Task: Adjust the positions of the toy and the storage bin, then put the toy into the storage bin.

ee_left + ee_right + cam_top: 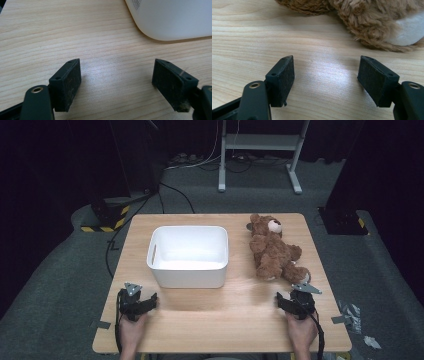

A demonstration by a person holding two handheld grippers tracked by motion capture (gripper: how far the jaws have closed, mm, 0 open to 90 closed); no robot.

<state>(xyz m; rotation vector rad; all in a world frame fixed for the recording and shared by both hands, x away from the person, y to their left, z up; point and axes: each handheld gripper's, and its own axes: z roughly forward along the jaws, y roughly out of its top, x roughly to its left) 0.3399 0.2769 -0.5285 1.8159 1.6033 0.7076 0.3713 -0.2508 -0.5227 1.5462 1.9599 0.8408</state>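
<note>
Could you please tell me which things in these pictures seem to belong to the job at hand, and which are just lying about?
Likely part of the job:
teddy bear, lying on the table
white bin, empty
left gripper and right gripper, both open

Just lying about:
cables on the floor
white stand
tape scraps

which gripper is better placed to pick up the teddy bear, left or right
Right. The right gripper sits open just near of the teddy bear, whose leg fills its view; the left gripper sits by the white bin.
</note>
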